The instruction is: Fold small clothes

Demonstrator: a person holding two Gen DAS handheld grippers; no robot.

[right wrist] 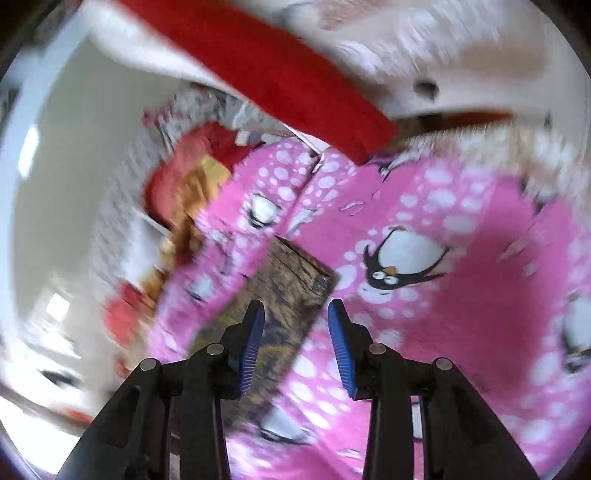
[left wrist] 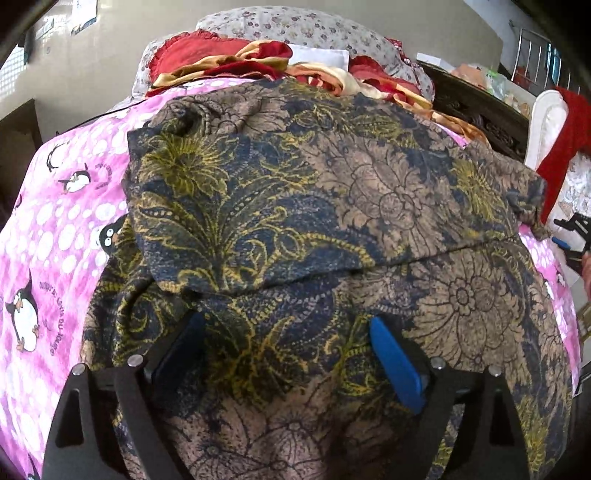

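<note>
We have one fold laid across the patterned garment (left wrist: 295, 206) on the bed (left wrist: 55, 229); more remain. Left claw (left wrist: 288, 332) gapes empty over it, and right claw (right wrist: 296, 314) sits partly open, empty.

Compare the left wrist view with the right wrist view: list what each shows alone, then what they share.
Left wrist only: the left gripper, open, low over the folded batik garment, and a floral pillow at the far end.

Right wrist only: the right gripper, open with nothing between its pads, and a red strip of cloth overhead; the view is heavily blurred.

Both: the pink penguin bedsheet, the garment, and the red and gold cloth.
</note>
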